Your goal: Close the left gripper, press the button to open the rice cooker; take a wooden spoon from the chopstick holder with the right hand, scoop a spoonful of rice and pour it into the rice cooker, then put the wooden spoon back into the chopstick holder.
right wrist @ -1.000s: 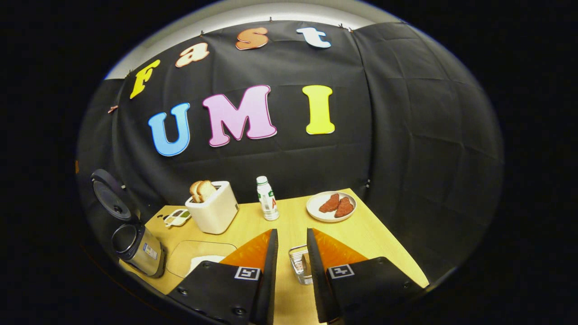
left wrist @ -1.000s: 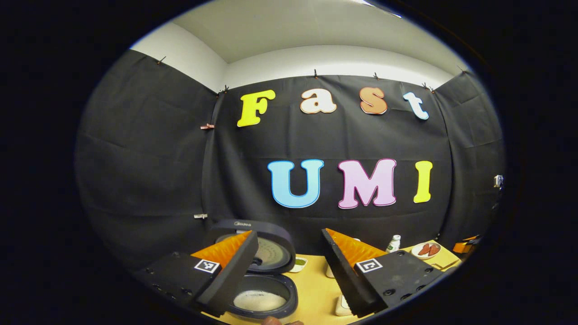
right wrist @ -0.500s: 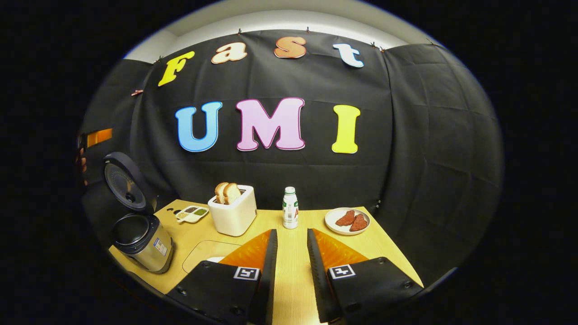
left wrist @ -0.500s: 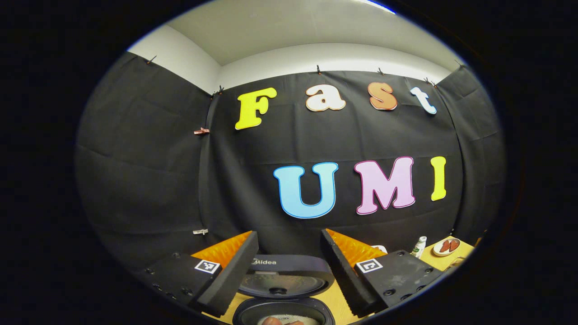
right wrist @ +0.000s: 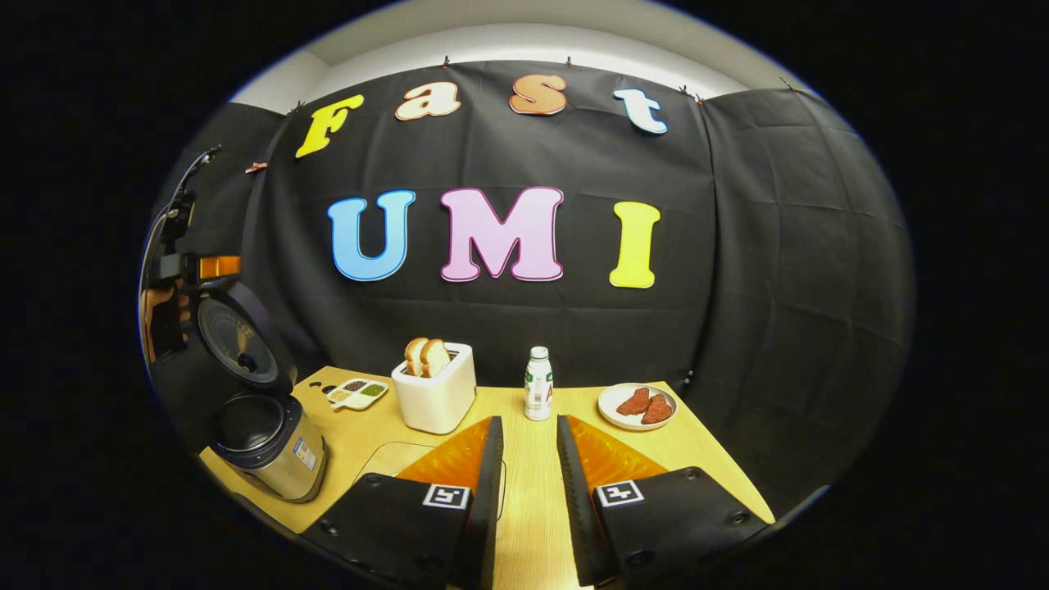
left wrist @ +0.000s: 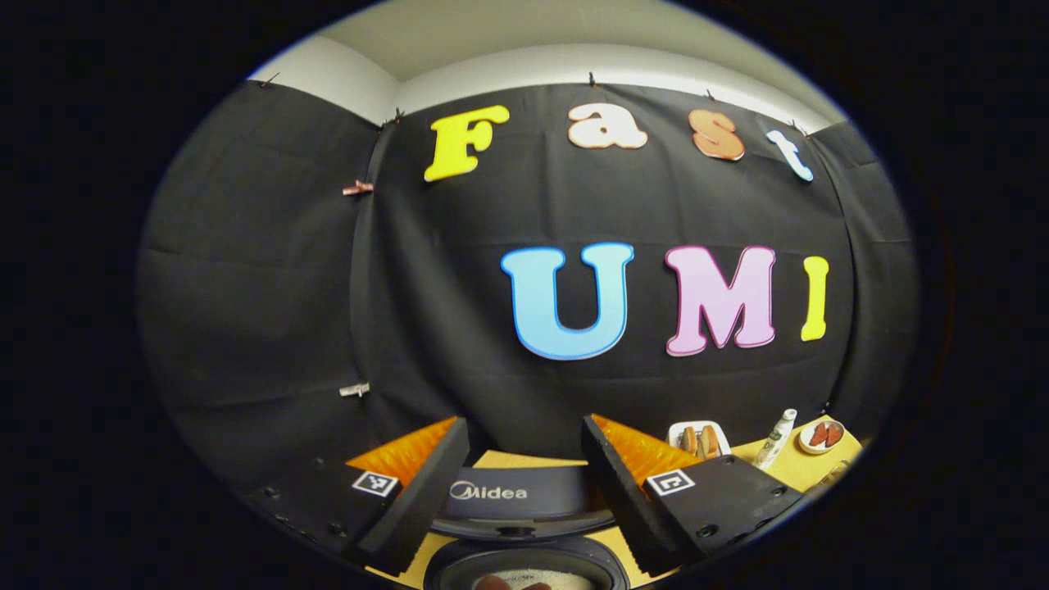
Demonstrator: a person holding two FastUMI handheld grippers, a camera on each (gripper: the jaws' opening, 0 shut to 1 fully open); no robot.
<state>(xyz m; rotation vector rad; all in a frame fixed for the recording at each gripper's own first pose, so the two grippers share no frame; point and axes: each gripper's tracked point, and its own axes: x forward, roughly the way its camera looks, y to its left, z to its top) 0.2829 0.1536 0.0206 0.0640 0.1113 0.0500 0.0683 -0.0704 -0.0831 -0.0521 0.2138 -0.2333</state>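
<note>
Left gripper (left wrist: 524, 447) was spread wide, empty, above the lid-up silver rice cooker (right wrist: 266, 442), pot cut off at 6 o'clock. Right gripper (right wrist: 529, 447) was part-open w/ nothing held. Two toast slices (right wrist: 428, 356) counted.

**Booth interior and surroundings**

Black cloth (right wrist: 778, 270) hangs as the booth's wall on three sides, creased in a grid and fastened along its top edge by small clips (left wrist: 357, 188). Above it run a pale wall band (left wrist: 623, 65) and ceiling (left wrist: 426, 33). A light wooden tabletop (right wrist: 697, 459) meets the cloth at the rear. Lighting is even.
</note>
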